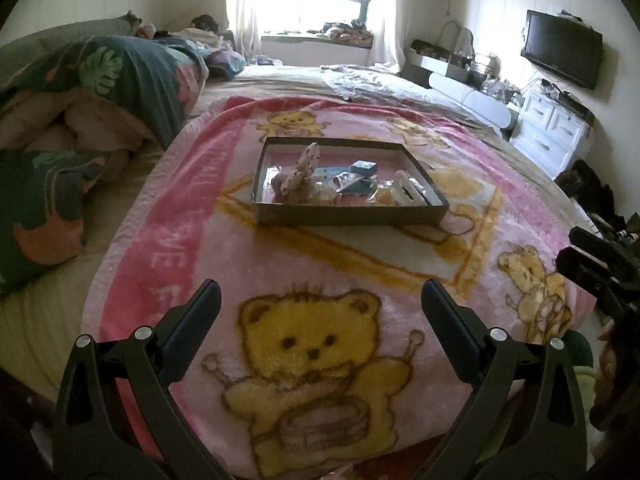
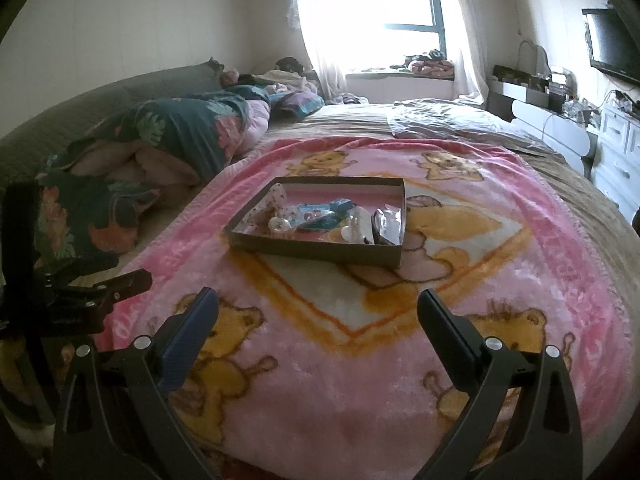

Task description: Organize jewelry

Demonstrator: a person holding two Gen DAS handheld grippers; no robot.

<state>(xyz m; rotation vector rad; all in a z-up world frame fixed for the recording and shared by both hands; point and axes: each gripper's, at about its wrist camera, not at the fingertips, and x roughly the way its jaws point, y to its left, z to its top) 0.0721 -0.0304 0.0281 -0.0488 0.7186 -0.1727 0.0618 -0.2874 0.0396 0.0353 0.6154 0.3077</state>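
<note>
On the bed's pink blanket (image 1: 224, 248), a shallow tray (image 2: 316, 249) holds small, light, likely slippery packets and clips best pinched by their edges, while each hand-held gripper (left (image 1: 320, 312), right (image 2: 318, 312)) gapes wide, empty.
</note>
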